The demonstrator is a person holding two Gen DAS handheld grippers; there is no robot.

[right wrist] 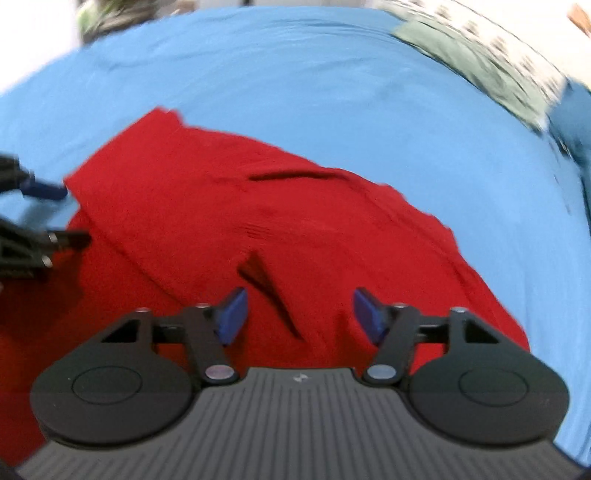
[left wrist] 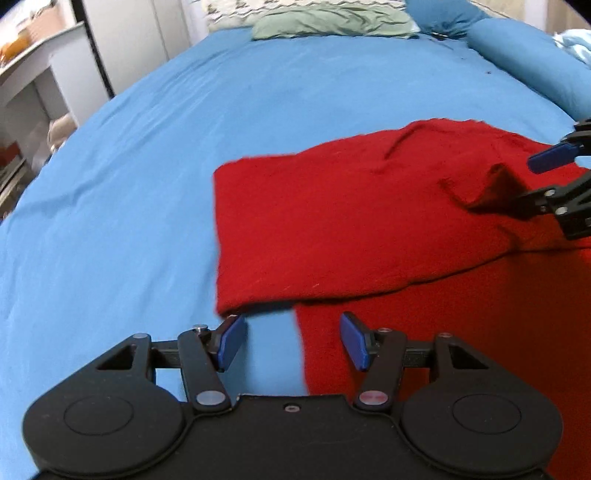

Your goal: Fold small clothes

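Note:
A red knit garment lies on the blue bed sheet, with one part folded over the rest. My left gripper is open and empty, hovering just in front of the folded part's near left corner. My right gripper is open and empty above the garment, over a small raised crease. The right gripper also shows at the right edge of the left wrist view, open. The left gripper shows at the left edge of the right wrist view.
A green pillow and patterned bedding lie at the head of the bed. A blue bolster lies at the far right. A white shelf unit stands beside the bed on the left.

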